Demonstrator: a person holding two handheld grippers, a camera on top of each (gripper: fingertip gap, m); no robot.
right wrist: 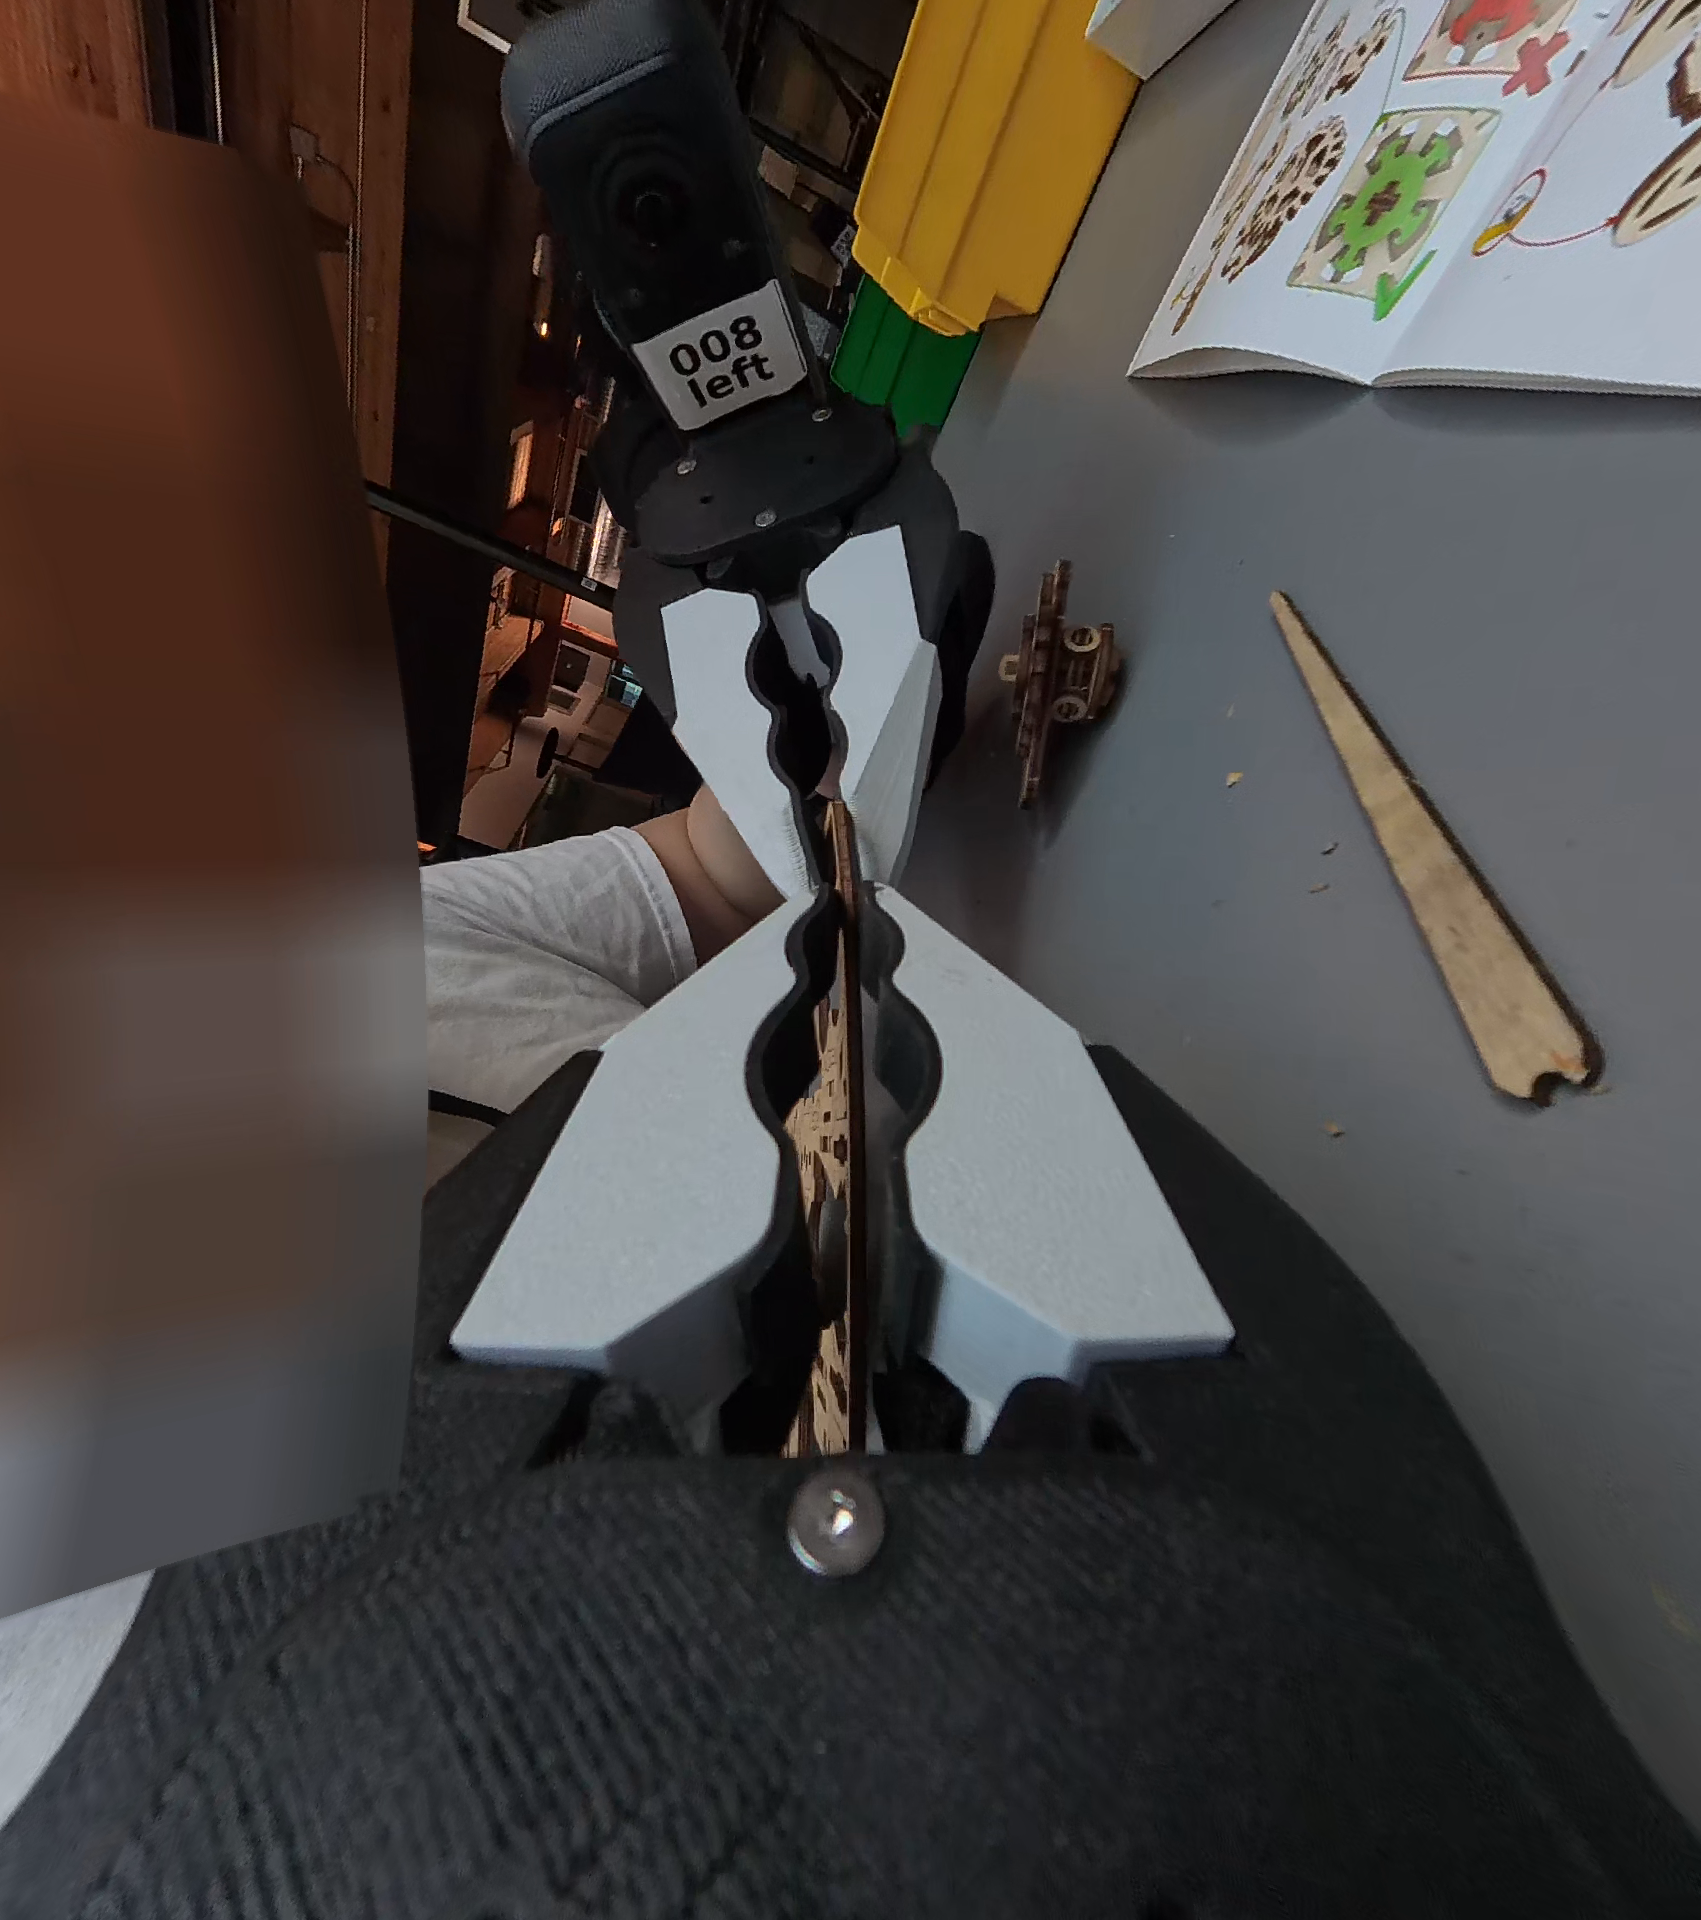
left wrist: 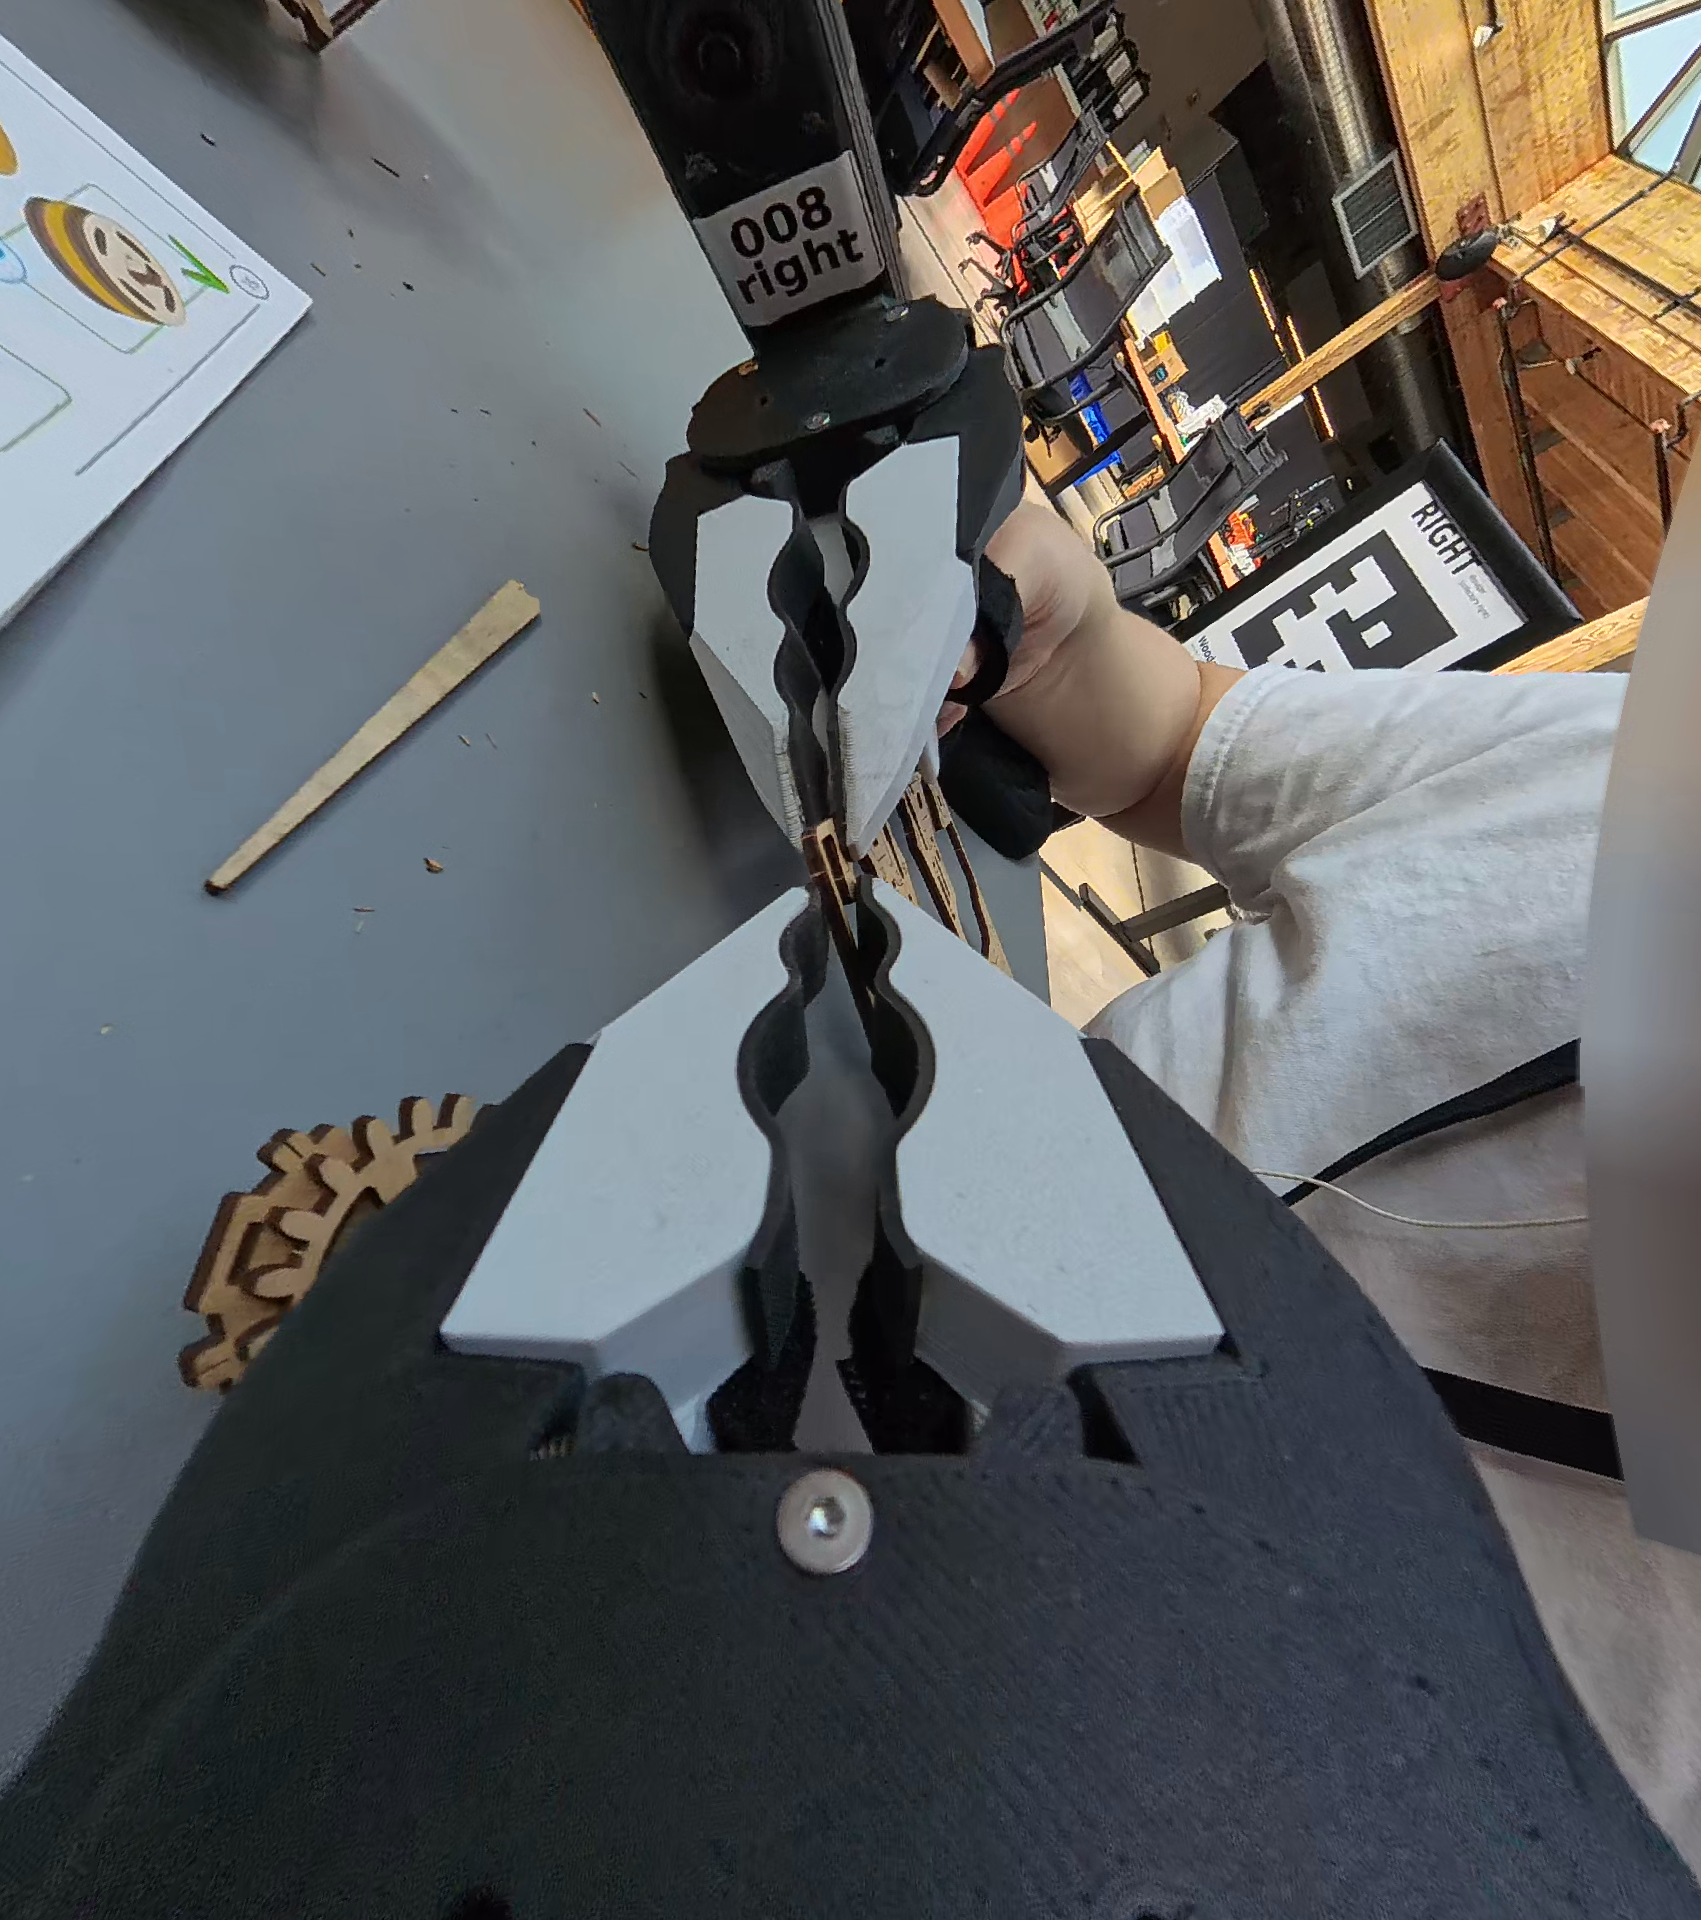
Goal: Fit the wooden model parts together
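My left gripper (left wrist: 841, 909) and right gripper (left wrist: 818, 821) meet tip to tip above the grey table (left wrist: 150, 1039). A small wooden part (left wrist: 828, 862) sits between their tips. The left gripper is shut on a thin piece seen edge-on between its fingers. In the right wrist view my right gripper (right wrist: 844, 904) is shut on a flat laser-cut wooden plate (right wrist: 838, 1143), also edge-on. The plate's far end reaches into the tips of the left gripper (right wrist: 830, 842). Whether these are one piece or two joined pieces is hidden.
A wooden gear assembly (left wrist: 306, 1216) lies on the table beside my left gripper; it also shows in the right wrist view (right wrist: 1059, 675). A tapered wooden stick (left wrist: 378, 738) and an open instruction booklet (left wrist: 46, 312) lie farther out. Yellow and green blocks (right wrist: 991, 156) stand at the table edge. A person's white sleeve (left wrist: 1397, 883) is near. The grippers are tip to tip, or close to it.
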